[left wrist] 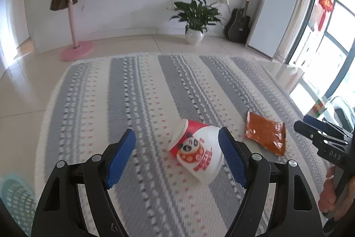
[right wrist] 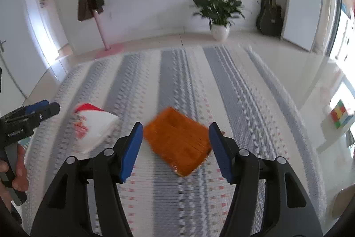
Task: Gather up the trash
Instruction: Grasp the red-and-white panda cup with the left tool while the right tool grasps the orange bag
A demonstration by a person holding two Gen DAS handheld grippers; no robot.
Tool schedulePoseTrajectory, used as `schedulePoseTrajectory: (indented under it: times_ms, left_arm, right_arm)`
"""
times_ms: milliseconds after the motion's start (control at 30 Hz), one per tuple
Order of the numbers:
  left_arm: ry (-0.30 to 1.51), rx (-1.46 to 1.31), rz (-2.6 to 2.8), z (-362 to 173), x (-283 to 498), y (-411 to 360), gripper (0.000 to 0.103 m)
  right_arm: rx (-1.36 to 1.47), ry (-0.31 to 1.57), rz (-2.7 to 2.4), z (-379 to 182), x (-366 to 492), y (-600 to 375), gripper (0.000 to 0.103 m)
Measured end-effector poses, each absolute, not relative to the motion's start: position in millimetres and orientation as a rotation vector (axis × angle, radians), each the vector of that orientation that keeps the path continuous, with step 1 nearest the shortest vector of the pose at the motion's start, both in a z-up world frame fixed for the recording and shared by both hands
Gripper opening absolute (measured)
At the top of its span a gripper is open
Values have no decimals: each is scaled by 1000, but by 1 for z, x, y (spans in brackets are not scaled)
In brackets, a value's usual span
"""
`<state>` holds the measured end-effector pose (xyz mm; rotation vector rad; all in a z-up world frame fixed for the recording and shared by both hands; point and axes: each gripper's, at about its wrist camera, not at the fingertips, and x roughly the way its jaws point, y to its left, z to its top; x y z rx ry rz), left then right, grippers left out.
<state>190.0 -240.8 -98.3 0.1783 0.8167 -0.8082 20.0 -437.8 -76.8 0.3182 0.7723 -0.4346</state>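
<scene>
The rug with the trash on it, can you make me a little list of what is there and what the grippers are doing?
place: striped rug on a tiled floor
trash 1: panda paper cup, tipped on its side
trash 2: orange snack packet, lying flat
left gripper: open, the cup between its fingers, not squeezed
right gripper: open, lined up with the packet
basket: teal mesh one, at the left edge of the left wrist view
picked up so far: nothing held
</scene>
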Motion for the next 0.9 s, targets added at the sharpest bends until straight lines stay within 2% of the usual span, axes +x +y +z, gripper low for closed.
schedulePoseTrajectory:
  times_ms: [233,300,367,467,600,633,700,800,867,900]
  left_arm:
    - [868,187,-861,-128,202,-272,73]
    - [891,195,-874,-134,200,-277,68]
    - [932,217,-907,-142,195,-279,54]
    - [945,253,-936,-141,186,-274,49]
    - [1024,229,-976,-140,179,-258,47]
    - [1043,229,-987,-139,177,-254,47]
    - [1067,249,-994,-139,174,-252,47]
    - [1019,268,-962,-132,176,-248,58]
    - [955,281,-917,-126,179,-248,80]
    - [943,279,-902,-125,182,-250,83]
  right_arm:
    - [403,863,-442,-121,29,-465,66]
    - [389,886,-447,-129,33,-465,68]
    - [386,903,-440,-135,36,-462,68]
    - [335,919,-451,-140,44,-453,68]
    - [265,928,-442,-143,52,-442,51]
    - [269,925,-435,-143,52,-443,50]
    - [287,917,-425,-142,47,-446,34]
    - [305,904,-422,-140,44,-449,32]
    - [304,894,-420,-138,42,-448,30]
    - [304,888,-419,-136,42,-448,29]
